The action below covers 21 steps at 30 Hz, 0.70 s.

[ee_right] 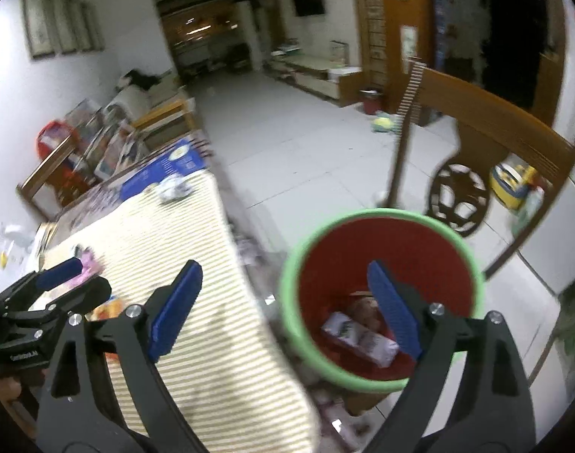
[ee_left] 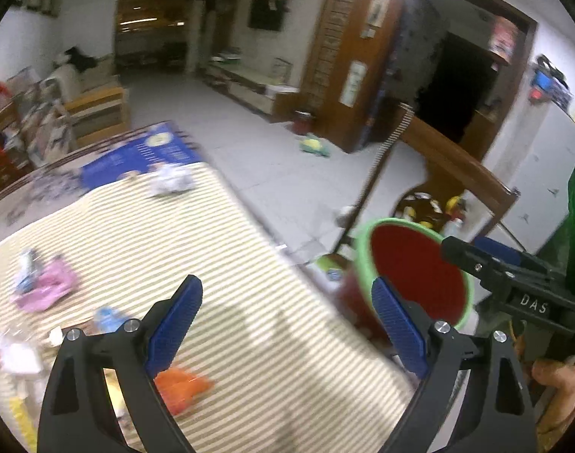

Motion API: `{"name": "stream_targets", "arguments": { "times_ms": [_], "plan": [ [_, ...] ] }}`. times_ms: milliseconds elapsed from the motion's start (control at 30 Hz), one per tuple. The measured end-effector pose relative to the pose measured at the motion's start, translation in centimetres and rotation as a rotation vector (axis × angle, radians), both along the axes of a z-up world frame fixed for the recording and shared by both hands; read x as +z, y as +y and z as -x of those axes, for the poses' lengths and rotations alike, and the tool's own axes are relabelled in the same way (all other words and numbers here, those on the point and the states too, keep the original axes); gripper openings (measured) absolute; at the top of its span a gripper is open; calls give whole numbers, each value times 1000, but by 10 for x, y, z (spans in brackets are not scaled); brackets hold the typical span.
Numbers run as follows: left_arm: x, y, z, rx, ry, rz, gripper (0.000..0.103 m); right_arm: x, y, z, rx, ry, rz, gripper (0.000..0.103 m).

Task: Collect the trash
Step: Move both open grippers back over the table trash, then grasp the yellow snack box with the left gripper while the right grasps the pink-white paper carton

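Red inside with a green rim, one bin (ee_right: 381, 294) stands just off the tabletop's edge, at about five o'clock in the right wrist view; in the left wrist view it sits at four o'clock. Inside it, the right wrist view shows at least two pieces of trash: one white printed packet (ee_right: 359, 338) and one brownish lump (ee_right: 363, 309) behind it.

On the striped cloth (ee_left: 144, 226) covering the tabletop, the left wrist view shows roughly six loose pieces, all blurred: one white crumpled wrapper (ee_left: 170, 183) at eleven o'clock, one pink piece (ee_left: 45, 287) at nine o'clock, one pale blue piece (ee_left: 108, 319), one orange piece (ee_left: 181, 387) at seven o'clock, one whitish piece (ee_left: 15, 351) near the left border, and one yellow piece (ee_left: 115, 392) low down behind the near finger.

One wooden chair (ee_right: 495, 139) stands behind the bin.

Two grippers are in view. The left gripper (ee_left: 287, 339) tilts downward over the tabletop's edge, its jaws spread wide with nothing between them. The right gripper (ee_right: 285, 313) tilts downward too, one finger over the cloth and the other over the bin's mouth; its jaws are also wide apart and hold nothing. Each gripper appears at the side of the other's view.
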<state>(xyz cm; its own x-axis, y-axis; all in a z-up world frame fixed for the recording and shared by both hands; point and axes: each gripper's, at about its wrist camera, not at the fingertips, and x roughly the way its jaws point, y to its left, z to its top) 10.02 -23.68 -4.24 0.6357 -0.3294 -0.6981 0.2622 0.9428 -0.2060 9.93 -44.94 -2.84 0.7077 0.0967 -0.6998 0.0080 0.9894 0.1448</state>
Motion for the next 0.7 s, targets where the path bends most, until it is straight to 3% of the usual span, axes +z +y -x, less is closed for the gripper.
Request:
{"name": "stream_targets", "arguments": {
  "times_ms": [233,333,500,700],
  "plan": [
    [-10,128,39,224,38,-10,87,-2,119,4,226,20,89,98],
    [-20,180,58,322,69,-21,87,-10,152,5,301,69,34,98],
    [-47,243,87,417,147,-72,87,-36,194,13,392,172,-152,98],
    [-101,287,100,431,298,-11,75,-54,236,27,452,232,-183,98]
  ]
}}
